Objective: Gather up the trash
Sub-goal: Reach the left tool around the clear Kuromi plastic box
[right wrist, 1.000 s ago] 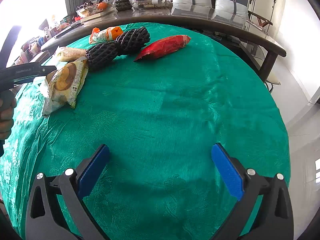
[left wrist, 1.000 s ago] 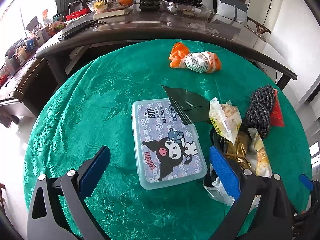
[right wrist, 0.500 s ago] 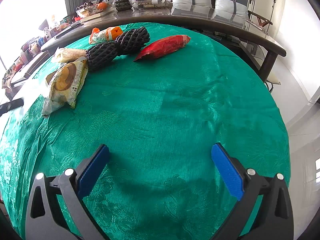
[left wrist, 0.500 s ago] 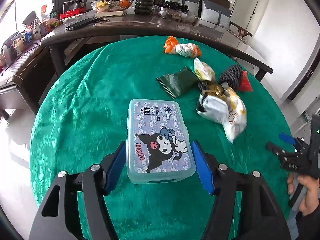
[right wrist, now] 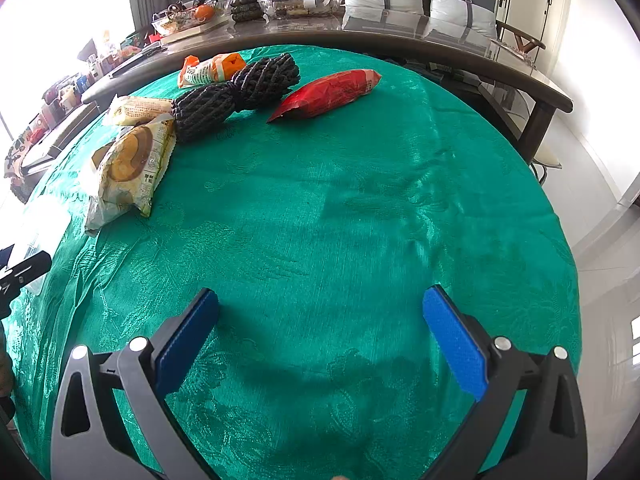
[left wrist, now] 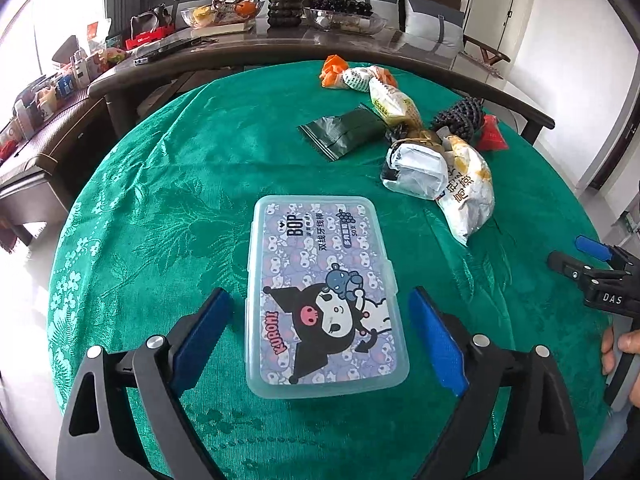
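on the round counter (left wrist: 168, 184) under its green cloth, a clear plastic box (left wrist: 324, 296) with a cartoon lid lies flat between the two blue pads of the left tool (left wrist: 320, 336). its jaws have just been opening again and now stand apart, a strip of cloth showing on each side between pad and box wall, so nothing is gripped.

beyond the box, toward the far right of the counter, the trash sits in a loose cluster: a dark green foil packet (left wrist: 344, 132), a crumpled white wrapper (left wrist: 416, 168) touching a yellow-and-white snack bag (left wrist: 468, 188), another pale bread wrapper (left wrist: 392, 104), an orange-and-white wrapper (left wrist: 352, 76) farthest back, two black mesh bundles (right wrist: 236, 92) side by side, and a red snack bag (right wrist: 328, 94) just beside them.

the right tool (right wrist: 320, 336) hangs over a bare stretch of cloth, well apart from the wrappers, its jaws wide apart with nothing between them. in the left wrist view it shows at the right edge with a hand (left wrist: 622, 354) on its handle.

behind the counter runs a long dark table (right wrist: 400, 36) carrying bowls and a potted plant.
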{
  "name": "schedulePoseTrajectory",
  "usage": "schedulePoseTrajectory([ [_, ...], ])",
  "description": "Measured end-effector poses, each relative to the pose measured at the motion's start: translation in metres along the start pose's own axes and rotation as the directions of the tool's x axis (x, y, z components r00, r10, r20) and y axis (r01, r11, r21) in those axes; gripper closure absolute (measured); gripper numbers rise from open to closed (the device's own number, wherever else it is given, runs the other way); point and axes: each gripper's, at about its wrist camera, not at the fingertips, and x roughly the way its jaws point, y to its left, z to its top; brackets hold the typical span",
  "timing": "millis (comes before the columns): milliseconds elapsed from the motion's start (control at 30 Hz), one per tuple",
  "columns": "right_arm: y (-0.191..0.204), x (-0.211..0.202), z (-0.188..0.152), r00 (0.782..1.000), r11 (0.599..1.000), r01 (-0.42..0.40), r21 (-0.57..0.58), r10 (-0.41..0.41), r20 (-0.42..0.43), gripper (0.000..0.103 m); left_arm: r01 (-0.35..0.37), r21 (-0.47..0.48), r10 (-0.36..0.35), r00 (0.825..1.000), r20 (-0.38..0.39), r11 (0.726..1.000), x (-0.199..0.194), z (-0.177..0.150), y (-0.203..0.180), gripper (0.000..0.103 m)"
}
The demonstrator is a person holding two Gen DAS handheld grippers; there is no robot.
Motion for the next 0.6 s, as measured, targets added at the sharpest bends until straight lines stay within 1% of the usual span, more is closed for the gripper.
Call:
schedulePoseTrajectory([
  [67,-0.001,0.001,0.004,1.000,1.000,0.002,-0.002,-0.002,-0.015,0.004,-0.003,0.007,0.003,1.000,-0.002,1.000,0.001,0.000,-0.001,0.011],
  [100,-0.004,0.001,0.009,1.000,1.000,0.015,0.018,-0.015,-0.019,0.004,-0.009,0.015,0.009,1.000,-0.005,1.000,0.002,0.000,-0.003,0.010],
  [133,-0.010,0.000,0.016,1.000,0.998,0.013,0.058,-0.013,-0.002,0.005,-0.013,0.021,0.013,1.000,-0.008,1.000,0.003,0.000,-0.004,0.008],
  [167,-0.017,-0.003,0.027,0.999,0.993,-0.015,0.119,0.011,0.032,0.005,-0.016,0.027,0.016,1.000,-0.011,1.000,0.004,0.000,-0.005,0.008],
  [233,-0.027,-0.005,0.050,0.997,0.977,-0.044,0.209,0.029,0.076,0.005,-0.030,0.043,0.031,0.999,-0.020,0.999,0.006,0.000,-0.008,0.006],
  [267,-0.026,-0.004,0.066,0.995,0.972,-0.060,0.227,0.040,0.090,0.005,-0.044,0.054,0.045,0.999,-0.025,0.998,0.007,0.000,-0.010,0.006],
  [300,-0.022,-0.001,0.077,0.994,0.972,-0.074,0.221,0.053,0.100,0.006,-0.053,0.063,0.055,0.998,-0.029,0.997,0.009,0.001,-0.012,0.005],
  [367,-0.004,0.012,0.102,0.994,0.984,-0.073,0.160,0.059,0.087,0.014,-0.052,0.064,0.054,0.998,-0.029,0.997,0.009,0.000,-0.011,0.005],
  [400,0.005,0.021,0.111,0.997,0.991,-0.052,0.123,0.043,0.071,0.024,-0.044,0.059,0.045,0.999,-0.029,0.997,0.008,0.000,-0.010,0.005],
  [433,0.005,0.021,0.111,0.997,0.991,-0.052,0.123,0.043,0.071,0.033,-0.038,0.055,0.039,0.999,-0.027,0.998,0.007,-0.001,-0.008,0.005],
  [467,0.015,0.032,0.119,0.998,0.997,-0.014,0.080,0.010,0.054,0.034,-0.032,0.050,0.034,0.999,-0.025,0.998,0.007,-0.001,-0.008,0.005],
  [500,0.019,0.040,0.124,0.999,0.998,0.008,0.062,-0.011,0.048,0.034,-0.026,0.046,0.027,0.999,-0.023,0.999,0.006,-0.001,-0.007,0.005],
  [533,0.022,0.049,0.128,0.998,0.998,0.028,0.058,-0.031,0.047,0.035,-0.022,0.042,0.023,1.000,-0.022,0.999,0.006,-0.001,-0.006,0.005],
  [567,0.022,0.053,0.130,0.998,0.997,0.030,0.067,-0.033,0.048,0.036,-0.019,0.040,0.019,1.000,-0.021,0.999,0.006,-0.001,-0.006,0.005],
  [600,0.019,0.058,0.132,0.998,0.995,0.028,0.091,-0.032,0.048,0.041,-0.017,0.039,0.018,1.000,-0.021,0.999,0.006,0.000,-0.006,0.005],
])
